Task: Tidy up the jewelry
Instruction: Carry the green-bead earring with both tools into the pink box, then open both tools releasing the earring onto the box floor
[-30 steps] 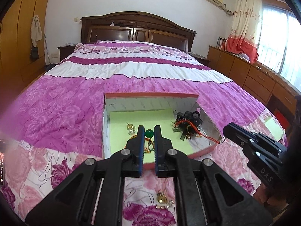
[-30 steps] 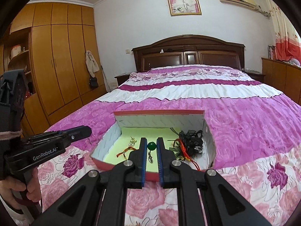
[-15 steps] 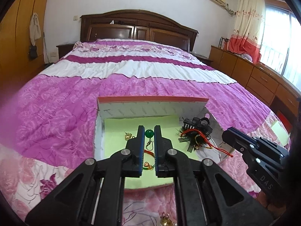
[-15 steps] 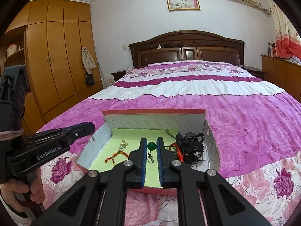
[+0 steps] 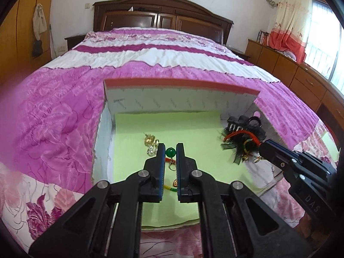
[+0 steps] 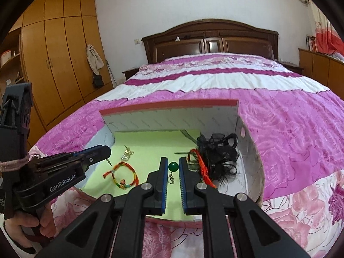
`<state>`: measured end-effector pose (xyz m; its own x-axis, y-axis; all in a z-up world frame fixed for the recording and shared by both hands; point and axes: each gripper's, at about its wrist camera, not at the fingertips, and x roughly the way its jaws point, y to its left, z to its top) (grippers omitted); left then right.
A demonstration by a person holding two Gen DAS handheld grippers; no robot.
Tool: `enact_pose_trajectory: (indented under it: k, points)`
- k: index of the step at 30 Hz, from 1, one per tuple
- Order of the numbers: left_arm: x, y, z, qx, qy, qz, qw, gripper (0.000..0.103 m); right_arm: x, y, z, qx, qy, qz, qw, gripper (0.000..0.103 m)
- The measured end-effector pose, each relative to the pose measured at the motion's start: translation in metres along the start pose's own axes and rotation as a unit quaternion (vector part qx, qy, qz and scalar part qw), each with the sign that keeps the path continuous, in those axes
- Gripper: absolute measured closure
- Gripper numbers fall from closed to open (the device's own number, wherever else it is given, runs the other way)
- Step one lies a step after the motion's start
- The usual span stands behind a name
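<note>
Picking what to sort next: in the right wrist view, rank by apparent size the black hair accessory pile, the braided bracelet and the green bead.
1. black hair accessory pile
2. braided bracelet
3. green bead, though it sits nearest the camera.

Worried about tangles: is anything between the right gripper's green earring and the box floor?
Nothing visible. The earring in the right gripper hangs over bare green lining; the bracelet lies left, the red cord close on its right.

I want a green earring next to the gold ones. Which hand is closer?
Left. The left gripper hangs just beside the gold earrings; the right gripper is over by the black hair clips.
</note>
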<state>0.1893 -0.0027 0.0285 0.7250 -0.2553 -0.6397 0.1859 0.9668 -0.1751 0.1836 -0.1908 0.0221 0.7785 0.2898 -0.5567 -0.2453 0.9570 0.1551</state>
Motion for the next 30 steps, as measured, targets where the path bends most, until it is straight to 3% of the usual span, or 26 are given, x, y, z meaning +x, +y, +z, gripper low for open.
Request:
enact_pose_trajectory:
  k: [19, 24, 30]
  points:
    - [0.024, 0.002, -0.010, -0.005, 0.042, 0.002, 0.9991, 0.101, 0.027, -0.010, -0.010, 0.014, 0.043, -0.012, 0.999, 0.091]
    - [0.027, 0.003, -0.011, -0.004, 0.048, 0.005, 0.9988, 0.096, 0.029, -0.009, -0.011, 0.013, 0.045, -0.015, 0.999, 0.080]
    - [0.027, 0.001, -0.012, 0.001, 0.047, 0.005, 0.9989, 0.090, 0.028, -0.008, -0.012, 0.010, 0.042, -0.014, 0.999, 0.078]
